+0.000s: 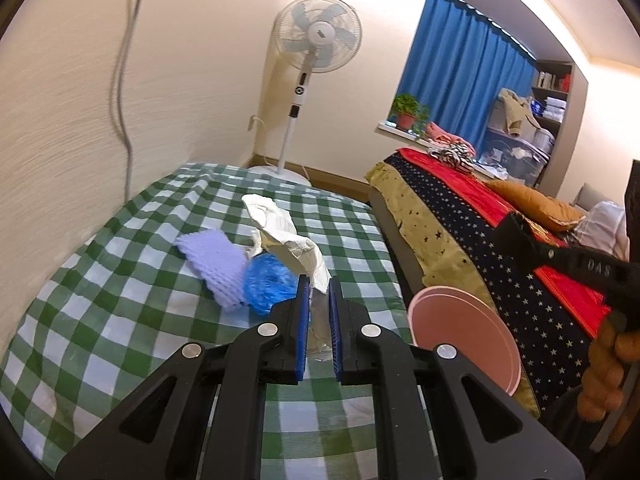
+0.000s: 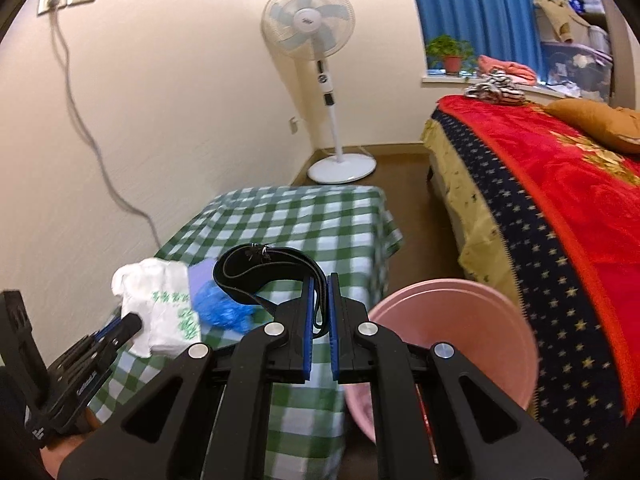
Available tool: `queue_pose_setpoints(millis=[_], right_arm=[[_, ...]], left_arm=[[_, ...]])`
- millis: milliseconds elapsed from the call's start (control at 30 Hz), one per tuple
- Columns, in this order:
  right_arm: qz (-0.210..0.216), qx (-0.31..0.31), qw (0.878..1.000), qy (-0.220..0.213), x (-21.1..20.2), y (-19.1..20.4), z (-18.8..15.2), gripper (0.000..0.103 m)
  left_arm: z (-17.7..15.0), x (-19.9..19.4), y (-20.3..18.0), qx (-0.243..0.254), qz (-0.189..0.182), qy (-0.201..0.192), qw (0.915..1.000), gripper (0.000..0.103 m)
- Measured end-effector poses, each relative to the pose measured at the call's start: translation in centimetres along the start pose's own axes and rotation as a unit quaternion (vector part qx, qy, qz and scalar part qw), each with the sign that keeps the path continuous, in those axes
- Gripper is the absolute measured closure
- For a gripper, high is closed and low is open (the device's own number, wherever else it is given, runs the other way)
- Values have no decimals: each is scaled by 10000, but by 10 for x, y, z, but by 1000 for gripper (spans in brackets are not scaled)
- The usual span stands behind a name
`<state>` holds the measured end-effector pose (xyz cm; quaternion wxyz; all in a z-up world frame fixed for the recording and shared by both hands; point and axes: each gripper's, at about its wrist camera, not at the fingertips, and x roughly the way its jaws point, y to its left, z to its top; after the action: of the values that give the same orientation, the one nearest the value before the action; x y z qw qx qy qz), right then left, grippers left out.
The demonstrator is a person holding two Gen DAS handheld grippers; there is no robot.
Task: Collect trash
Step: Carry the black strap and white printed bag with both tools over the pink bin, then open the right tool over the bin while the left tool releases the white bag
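Observation:
My left gripper [image 1: 319,282] is shut on a crumpled white plastic bag [image 1: 296,240] that rises from between its blue pads. In the right wrist view the same bag [image 2: 164,308] shows green print and hangs from the left gripper [image 2: 132,324]. Beside it on the green checked table [image 1: 120,300] lie a blue crumpled plastic piece [image 1: 266,280] and a lilac foam net [image 1: 216,264]. My right gripper [image 2: 320,280] is shut on a black looped strap [image 2: 256,268], lifted above the table [image 2: 320,220] near the blue plastic [image 2: 220,308]. A pink bin [image 2: 452,340] stands just right of it.
The pink bin [image 1: 464,336] sits between the table and a bed with a red and starred cover [image 2: 560,208]. A white standing fan [image 2: 320,40] is in the far corner. A grey cable [image 2: 92,140] hangs down the wall. A hand [image 1: 608,360] holds the right tool.

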<state>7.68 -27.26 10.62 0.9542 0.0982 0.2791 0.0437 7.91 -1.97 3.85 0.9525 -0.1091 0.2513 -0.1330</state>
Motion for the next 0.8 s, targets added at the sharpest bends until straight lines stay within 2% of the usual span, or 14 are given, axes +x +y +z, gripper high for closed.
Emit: queue_pose_setpoints(millis=[267,467,800], right_arm=[[-371,441,9983,-84,1,-49,-3,96],[-606,616,9961,-158,5,-68,-5,96],[-962,862,9914,-216,5,-100,-10,96]], left_arm=[[-6,8,-36,379,-330,12,9987,94],[-10,18,-63,614,-641,90,9960,94],[-18,47,-103,789,-952,328,9918,94]])
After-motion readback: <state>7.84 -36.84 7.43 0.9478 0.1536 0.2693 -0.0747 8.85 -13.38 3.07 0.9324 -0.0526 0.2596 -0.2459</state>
